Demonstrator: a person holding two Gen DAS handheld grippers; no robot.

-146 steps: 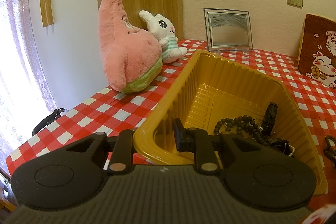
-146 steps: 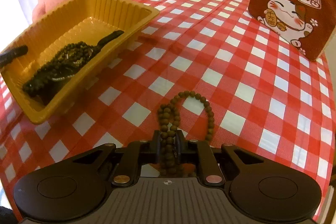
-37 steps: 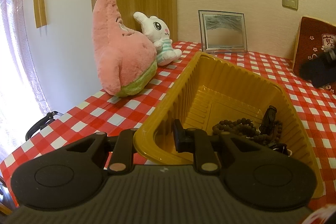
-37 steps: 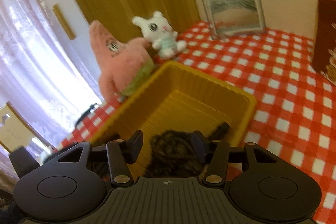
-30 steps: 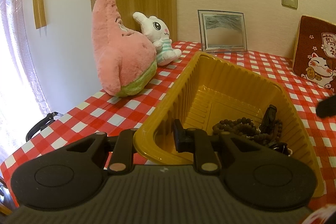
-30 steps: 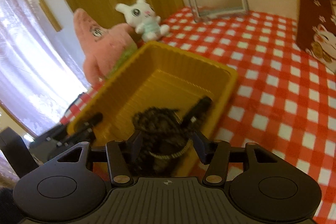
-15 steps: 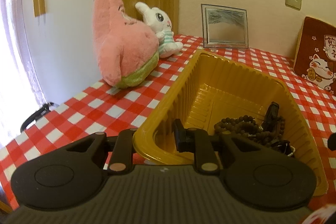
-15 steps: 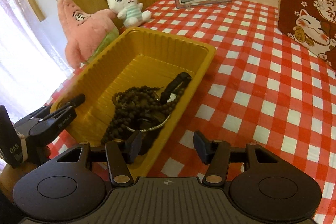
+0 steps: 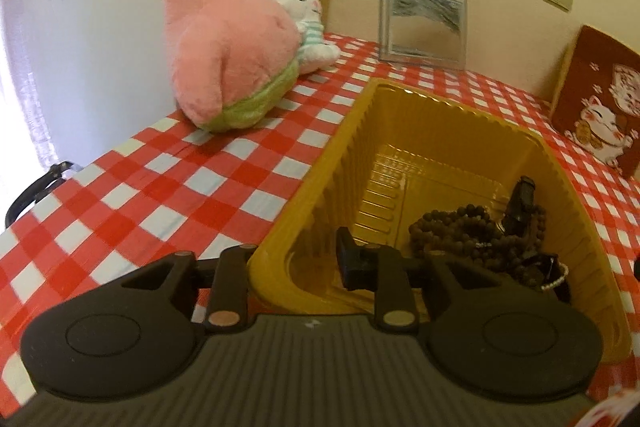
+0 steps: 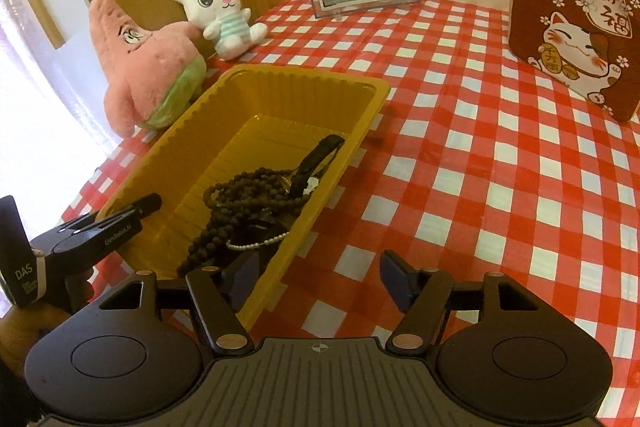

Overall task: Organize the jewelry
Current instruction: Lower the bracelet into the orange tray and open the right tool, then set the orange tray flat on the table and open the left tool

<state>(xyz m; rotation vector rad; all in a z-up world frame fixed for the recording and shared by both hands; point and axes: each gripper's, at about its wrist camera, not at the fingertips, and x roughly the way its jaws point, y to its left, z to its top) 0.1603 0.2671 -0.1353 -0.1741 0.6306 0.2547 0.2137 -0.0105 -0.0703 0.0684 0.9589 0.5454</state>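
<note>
While left gripper (image 9: 298, 259) pinches the tray (image 10: 308, 79) near wall, right gripper (image 10: 318, 277) hangs spread and empty beside it. Beads (image 10: 256, 195) lie heaped inside (watch strap tangled in). Risk: letting go abruptly jolts the light tray, spilling strands.

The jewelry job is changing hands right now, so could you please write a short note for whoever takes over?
Left gripper: shut on the near wall of the yellow tray, steadying it.
Right gripper: open, empty, beside the tray's right rim.
Jewelry: the bead strings, the watch and the pearl bracelet lie heaped inside the tray.
Done: no jewelry visible on the checked tablecloth.
Left: probably just release the tray.
</note>
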